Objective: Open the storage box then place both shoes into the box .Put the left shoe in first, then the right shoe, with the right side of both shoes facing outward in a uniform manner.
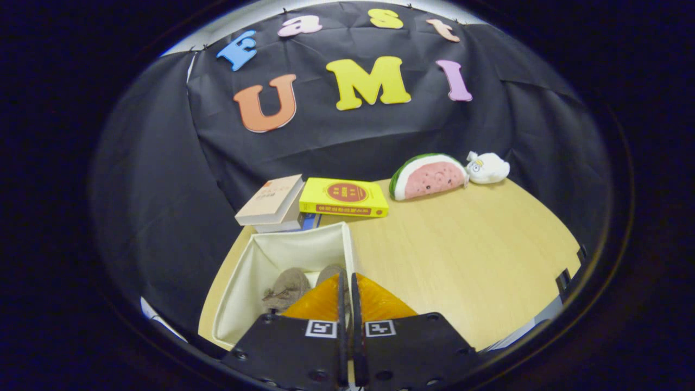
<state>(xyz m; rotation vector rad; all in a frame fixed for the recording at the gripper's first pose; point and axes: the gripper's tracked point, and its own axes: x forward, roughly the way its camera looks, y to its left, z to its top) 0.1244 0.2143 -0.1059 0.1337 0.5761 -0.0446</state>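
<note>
Left to right, then:
storage box: the white fabric storage box (255, 271) stands open at the table's near left corner, its top clear so shoes can drop straight down; its right wall runs just ahead of the tool
shoes: two grey-brown shoes (288, 290) lie side by side on the box floor, toes away from the tool; which is left or right, and which side faces out, I cannot tell
tool: the tool (347, 304) hangs above the box's right wall, fingers pressed nearly together with nothing between them, so it looks free of the shoes, likely let go
books: a tan book (270, 201) and a yellow book (343, 197) rest beyond the box, clear of the work
table: bare wooden table (461, 255) spreads to the right
toys: a watermelon plush (429, 176) and a small white plush (488, 167) sit at the far edge, well apart from the box
</note>
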